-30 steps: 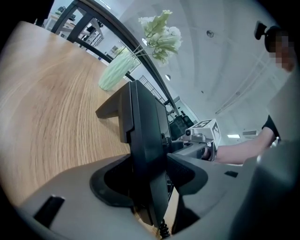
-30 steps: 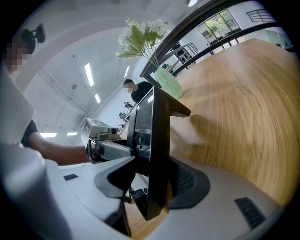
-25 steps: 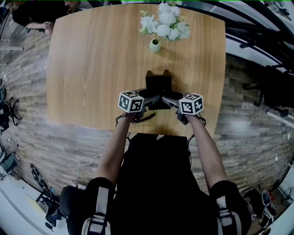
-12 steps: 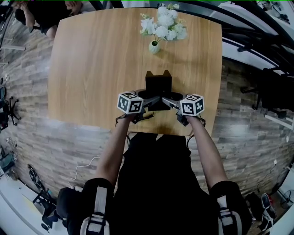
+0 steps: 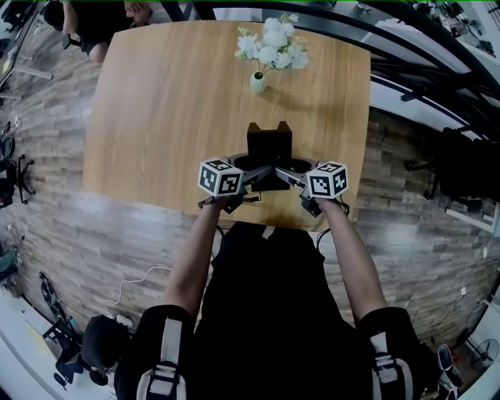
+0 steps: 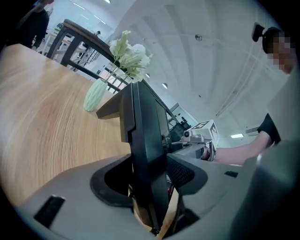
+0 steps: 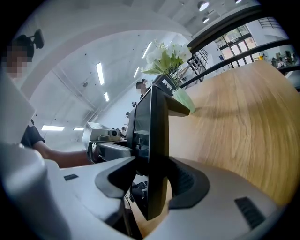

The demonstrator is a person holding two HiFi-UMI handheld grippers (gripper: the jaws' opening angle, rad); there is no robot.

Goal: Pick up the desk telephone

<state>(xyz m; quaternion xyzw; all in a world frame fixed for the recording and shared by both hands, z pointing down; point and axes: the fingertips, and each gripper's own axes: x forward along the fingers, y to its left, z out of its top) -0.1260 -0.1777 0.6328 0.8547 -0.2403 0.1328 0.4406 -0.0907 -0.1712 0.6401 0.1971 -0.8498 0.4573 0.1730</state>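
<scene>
The black desk telephone (image 5: 269,147) stands near the front edge of the wooden table (image 5: 156,117), between my two grippers. My left gripper (image 5: 251,172) clamps it from the left and my right gripper (image 5: 291,170) from the right. In the left gripper view the telephone (image 6: 146,140) shows edge-on as a dark slab, pinched between the jaws of the left gripper (image 6: 151,187). The right gripper view has the same slab of the telephone (image 7: 157,136) held in the right gripper (image 7: 151,187). Whether its base touches the wood is hidden.
A pale green vase of white flowers (image 5: 269,47) stands behind the telephone, toward the table's far edge. A person (image 5: 98,23) is at the far left corner. Dark office chairs (image 5: 469,164) and railings lie to the right; wood-plank floor surrounds the table.
Both grippers stay clamped on the telephone in the same place. The head view has drifted a little, so the table sits slightly differently in the frame.
</scene>
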